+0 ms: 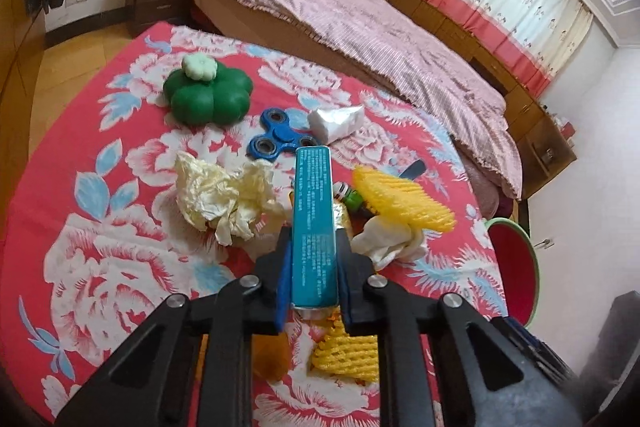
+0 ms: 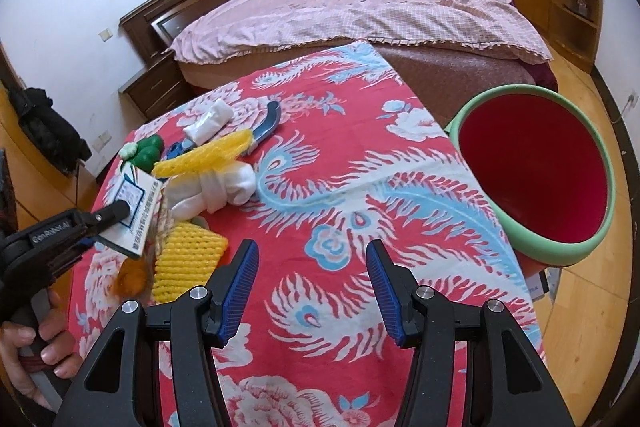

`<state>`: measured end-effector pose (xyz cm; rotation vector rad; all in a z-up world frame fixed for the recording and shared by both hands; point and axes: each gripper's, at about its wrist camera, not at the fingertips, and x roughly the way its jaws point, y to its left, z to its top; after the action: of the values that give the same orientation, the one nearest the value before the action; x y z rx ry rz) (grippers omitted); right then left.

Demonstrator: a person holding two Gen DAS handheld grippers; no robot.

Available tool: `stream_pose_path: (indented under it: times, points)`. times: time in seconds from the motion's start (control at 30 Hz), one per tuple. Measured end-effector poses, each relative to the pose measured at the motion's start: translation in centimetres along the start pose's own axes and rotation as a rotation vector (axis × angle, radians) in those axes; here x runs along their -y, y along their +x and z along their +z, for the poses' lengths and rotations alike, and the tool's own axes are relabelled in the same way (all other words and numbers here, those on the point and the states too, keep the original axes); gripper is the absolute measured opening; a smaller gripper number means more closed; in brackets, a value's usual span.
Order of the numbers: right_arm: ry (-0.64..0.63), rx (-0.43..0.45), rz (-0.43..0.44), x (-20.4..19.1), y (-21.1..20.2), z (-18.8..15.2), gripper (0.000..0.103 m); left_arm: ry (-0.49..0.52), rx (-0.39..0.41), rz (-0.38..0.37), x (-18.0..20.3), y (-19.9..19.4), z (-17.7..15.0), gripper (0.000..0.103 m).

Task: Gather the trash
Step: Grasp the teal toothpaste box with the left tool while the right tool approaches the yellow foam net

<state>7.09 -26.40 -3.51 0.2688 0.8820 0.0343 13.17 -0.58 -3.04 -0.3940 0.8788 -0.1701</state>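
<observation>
My left gripper has its blue pads clamped on the two long sides of a teal box, lifted clear of the tablecloth. My right gripper stands wide apart with nothing in it, hovering over bare cloth.

Progress, as I judge it: one item in hand, none visibly deposited. The red bin beside the table's edge shows an empty interior as far as I can see into it. Left on the cloth: crumpled yellowish paper, two yellow foam nets, a knotted white cloth and a white wad.

The box's long axis runs forward along my left fingers, far end pointing away over the clutter toward the blue spinner.
</observation>
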Motion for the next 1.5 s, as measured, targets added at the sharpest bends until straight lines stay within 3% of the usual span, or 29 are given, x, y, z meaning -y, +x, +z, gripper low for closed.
stream_pose_path:
  times: [0.23,0.63,1.17,1.5]
  points:
    - [-0.035,-0.006,0.039,-1.9,0.1,-0.6,0.057,0.01,0.049,-0.018,-0.3,-2.7,-0.1,0.019]
    - [-0.105,-0.059,0.098,-6.5,2.1,-2.3,0.057,-0.025,0.087,0.047,-4.1,-5.5,-1.4,0.019]
    - [-0.152,-0.123,0.059,-9.5,5.1,-3.8,0.057,-0.067,0.102,0.079,-7.8,-6.9,-2.8,0.019]
    - [-0.171,-0.094,0.03,-10.0,5.4,-4.1,0.057,-0.086,0.088,0.067,-8.8,-6.7,-3.3,0.019]
